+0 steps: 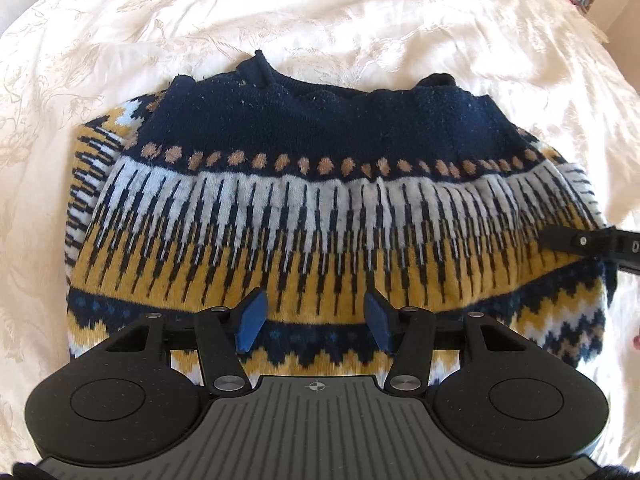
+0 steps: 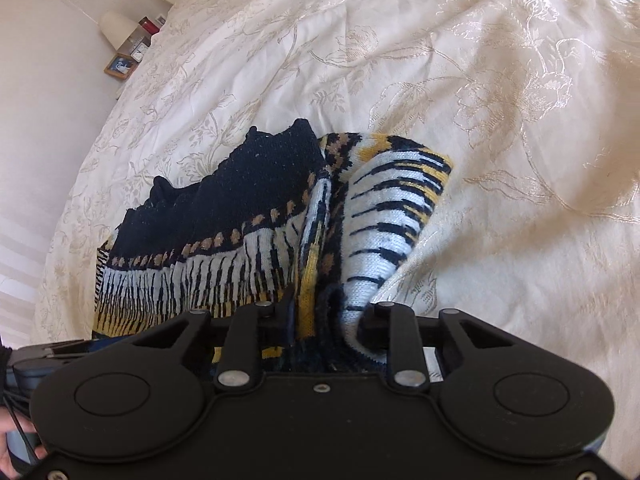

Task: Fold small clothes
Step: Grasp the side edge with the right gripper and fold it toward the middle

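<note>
A small knitted sweater (image 1: 320, 208) is laid on a cream bedspread (image 1: 360, 20) with a flower pattern. In the left wrist view the sweater fills the middle of the frame. Its dark blue top part is seen toward the upper middle, and white, yellow and blue bands are seen lower down.

The left gripper (image 1: 315, 320) is held low in the middle of that frame, just over the lower yellow band. Its blue fingertips (image 1: 252, 322) are spread wide apart, and nothing is held between them.

The right gripper (image 2: 326, 316) is seen at the right edge of the left wrist view, touching the sweater's side. In the right wrist view, a bunched fold of the sweater (image 2: 320, 240) is squeezed between its black fingers, in the lower middle of the frame. A striped flap is draped to the right of the fold.

A small picture frame (image 2: 120, 66) is seen at the upper left, beside the bed.
</note>
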A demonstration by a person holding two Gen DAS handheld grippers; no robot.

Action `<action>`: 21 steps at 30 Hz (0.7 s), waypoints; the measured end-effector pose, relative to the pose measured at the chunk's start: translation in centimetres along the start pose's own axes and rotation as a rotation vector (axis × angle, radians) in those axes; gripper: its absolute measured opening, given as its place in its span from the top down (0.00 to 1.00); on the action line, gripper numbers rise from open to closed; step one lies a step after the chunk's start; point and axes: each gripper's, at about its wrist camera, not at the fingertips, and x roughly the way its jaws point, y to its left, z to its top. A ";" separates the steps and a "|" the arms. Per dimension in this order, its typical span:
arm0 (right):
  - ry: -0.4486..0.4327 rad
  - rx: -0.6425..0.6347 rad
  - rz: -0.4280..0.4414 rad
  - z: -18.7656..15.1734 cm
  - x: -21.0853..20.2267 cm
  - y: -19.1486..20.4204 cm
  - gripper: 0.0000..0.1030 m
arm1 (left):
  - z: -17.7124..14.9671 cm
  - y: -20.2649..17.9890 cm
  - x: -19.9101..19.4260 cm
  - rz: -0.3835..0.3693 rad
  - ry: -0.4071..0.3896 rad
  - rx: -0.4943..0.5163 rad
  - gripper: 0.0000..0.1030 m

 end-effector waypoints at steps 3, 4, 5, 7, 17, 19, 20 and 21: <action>-0.004 -0.005 -0.031 0.0 -0.4 0.9 0.65 | -1.2 -0.2 1.5 0.019 0.022 0.035 0.49; -0.005 -0.003 -0.042 0.0 -0.4 1.4 0.65 | -1.3 -0.2 1.9 0.018 0.020 0.046 0.49; -0.005 0.000 -0.051 0.0 -0.4 1.7 0.65 | -1.1 -0.1 2.1 0.012 0.022 0.046 0.49; -0.010 -0.005 -0.078 0.1 -0.8 2.5 0.65 | -0.4 0.4 2.0 -0.010 0.045 0.022 0.50; -0.024 -0.089 -0.127 0.5 -2.2 10.1 0.66 | -1.9 7.1 -5.0 -0.018 -0.039 -0.063 0.54; -0.025 -0.110 -0.127 0.4 -2.0 11.9 0.66 | -2.9 8.5 -6.2 -0.012 -0.047 -0.063 0.54; -0.025 -0.121 -0.123 0.4 -1.8 13.0 0.67 | -3.2 9.3 -6.9 -0.013 -0.052 -0.069 0.54; -0.024 -0.128 -0.117 0.4 -1.5 13.9 0.67 | -3.8 10.0 -7.4 -0.013 -0.055 -0.076 0.54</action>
